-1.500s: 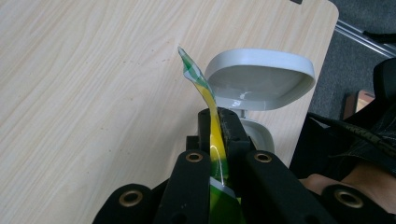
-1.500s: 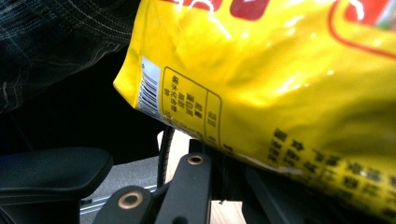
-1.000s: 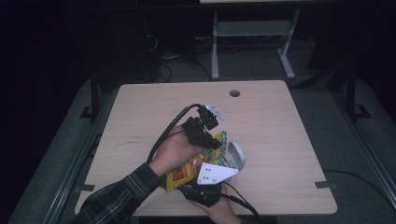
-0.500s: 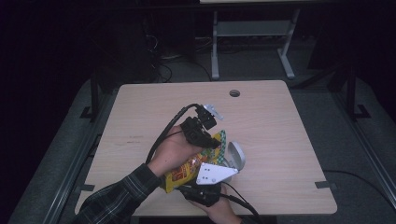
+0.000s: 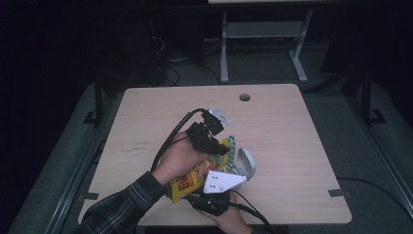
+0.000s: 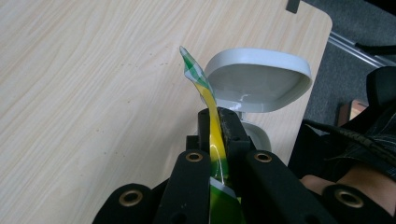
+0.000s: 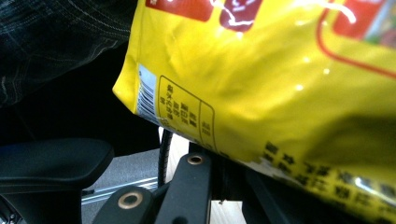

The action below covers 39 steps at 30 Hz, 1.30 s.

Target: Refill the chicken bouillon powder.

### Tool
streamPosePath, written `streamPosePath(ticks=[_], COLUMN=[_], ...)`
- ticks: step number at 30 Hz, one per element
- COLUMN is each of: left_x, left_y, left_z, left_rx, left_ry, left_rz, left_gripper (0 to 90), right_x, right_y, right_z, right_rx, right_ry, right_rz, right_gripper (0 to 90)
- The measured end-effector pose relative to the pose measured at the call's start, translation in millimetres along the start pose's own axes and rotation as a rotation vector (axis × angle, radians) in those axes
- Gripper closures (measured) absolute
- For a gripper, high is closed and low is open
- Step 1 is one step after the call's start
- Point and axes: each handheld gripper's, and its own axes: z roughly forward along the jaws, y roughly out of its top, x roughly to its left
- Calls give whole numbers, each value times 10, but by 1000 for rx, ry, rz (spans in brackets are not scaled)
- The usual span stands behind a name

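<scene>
A yellow snack bag (image 5: pixel 191 178) with red print is held up over the near side of the wooden table (image 5: pixel 297 131) between both grippers. My left gripper (image 5: pixel 221 147) is shut on the bag's green-checked top edge; in the left gripper view that edge (image 6: pixel 209 95) stands up thin between the closed jaws of the left gripper (image 6: pixel 215 122). Lower down, my right gripper (image 5: pixel 214 194), under its grey plate, holds the bag's bottom end. In the right gripper view the bag (image 7: pixel 280 84) looms close, and its lower seam runs into the right gripper (image 7: pixel 223 163).
A white container (image 5: pixel 247 163) with its lid tipped open stands on the table just right of the bag, right behind the left jaws (image 6: pixel 258 79). A round cable hole (image 5: pixel 244 97) lies at the table's far edge. A black chair armrest (image 7: pixel 46 161) sits below the near edge.
</scene>
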Motion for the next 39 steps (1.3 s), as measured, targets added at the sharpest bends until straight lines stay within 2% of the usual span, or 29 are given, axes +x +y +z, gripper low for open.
streamPosePath(ticks=[6,12,18,25,31,34,39], left_x=[11,-3,-10,-19,14,42,124], left_y=[-41,-111,-158,-216,-287,-341,-464], left_z=[-55,-149,-208,-294,-362,-411,-520], left_rx=[-18,-63,-73,-107,-128,-132,-175], left_ry=[-11,-38,-45,-56,-69,-78,-100], left_rz=[-4,-11,-9,-17,-24,-33,-62], left_gripper=[897,897,897,898,899,899,899], right_x=[0,-21,-40,-59,-76,-91,-102], right_y=[-21,-48,-77,-98,-105,-112,-111], right_z=[26,64,91,114,119,126,129], right_rx=[31,62,88,106,118,135,157], right_ry=[1,2,7,2,-17,-49,-66], right_rz=[-5,-10,1,10,20,32,39], right_gripper=[900,900,900,900,900,900,900])
